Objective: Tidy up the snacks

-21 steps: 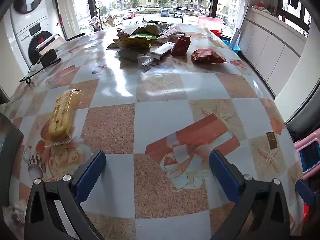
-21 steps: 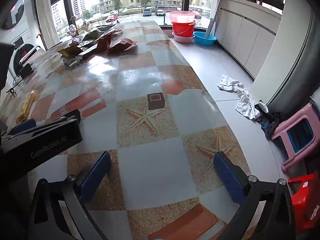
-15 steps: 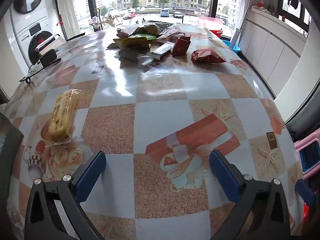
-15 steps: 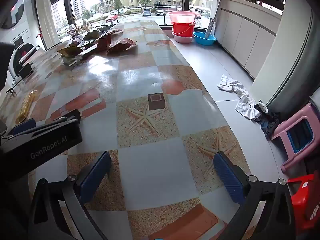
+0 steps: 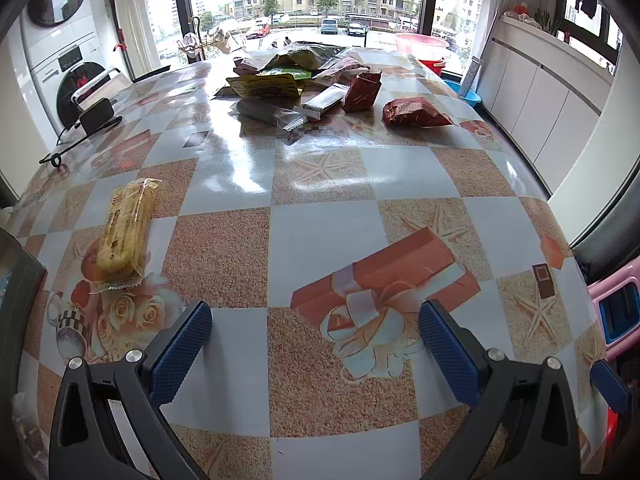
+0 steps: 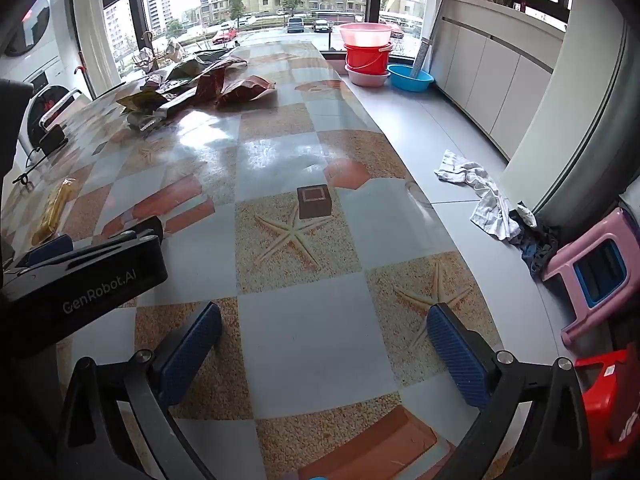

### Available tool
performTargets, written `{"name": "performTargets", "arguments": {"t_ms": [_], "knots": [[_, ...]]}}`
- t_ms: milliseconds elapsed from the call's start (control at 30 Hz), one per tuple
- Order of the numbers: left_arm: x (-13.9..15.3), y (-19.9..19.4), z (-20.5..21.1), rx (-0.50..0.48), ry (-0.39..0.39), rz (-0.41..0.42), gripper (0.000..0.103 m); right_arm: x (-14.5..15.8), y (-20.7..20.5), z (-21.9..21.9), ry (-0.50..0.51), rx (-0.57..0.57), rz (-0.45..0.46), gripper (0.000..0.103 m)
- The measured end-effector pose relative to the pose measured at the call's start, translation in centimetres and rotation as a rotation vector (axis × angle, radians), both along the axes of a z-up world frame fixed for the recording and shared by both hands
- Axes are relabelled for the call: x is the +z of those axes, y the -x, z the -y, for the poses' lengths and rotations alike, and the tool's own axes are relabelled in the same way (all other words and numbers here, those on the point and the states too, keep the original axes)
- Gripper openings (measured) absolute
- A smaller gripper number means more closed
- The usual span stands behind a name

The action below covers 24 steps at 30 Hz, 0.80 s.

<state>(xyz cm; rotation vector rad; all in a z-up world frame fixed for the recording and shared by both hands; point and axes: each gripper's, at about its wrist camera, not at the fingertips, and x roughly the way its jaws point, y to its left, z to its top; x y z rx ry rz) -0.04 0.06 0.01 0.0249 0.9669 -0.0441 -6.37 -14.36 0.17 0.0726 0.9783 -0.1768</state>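
Checkered tablecloth table [image 5: 320, 240]: snack pile [image 5: 304, 80] at upper centre of frame; yellow biscuit pack [image 5: 126, 226] apart at left. Left gripper [image 5: 316, 332] and right gripper [image 6: 324, 336]: fingers spread wide, empty, over bare cloth.

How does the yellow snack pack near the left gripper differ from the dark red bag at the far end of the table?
The yellow snack pack is long, narrow and in a clear wrapper; the dark red bag is shorter, wider and opaque. The yellow pack lies alone at the near left; the red bag sits at the right edge of the far snack pile. Both lie flat on the table, untouched.
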Motion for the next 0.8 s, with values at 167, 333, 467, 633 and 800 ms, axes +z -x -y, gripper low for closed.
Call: {"name": "performTargets", "arguments": {"t_ms": [167, 333, 467, 633, 800], "knots": [[0.0, 0.0, 0.0, 0.0, 0.0, 0.0, 0.103, 0.07, -0.12, -0.12, 0.001, 0.0, 0.0, 0.103], [0.0, 0.0, 0.0, 0.0, 0.0, 0.0, 0.103, 0.06, -0.1, -0.1, 0.0, 0.0, 0.0, 0.103], [0.0, 0.0, 0.0, 0.0, 0.0, 0.0, 0.103, 0.06, -0.19, -0.14, 0.001, 0.0, -0.001, 0.103], [0.0, 0.0, 0.0, 0.0, 0.0, 0.0, 0.103, 0.07, -0.15, -0.13, 0.001, 0.0, -0.001, 0.103], [0.0, 0.0, 0.0, 0.0, 0.0, 0.0, 0.103, 0.07, -0.18, -0.16, 0.002, 0.0, -0.001, 0.103]]}}
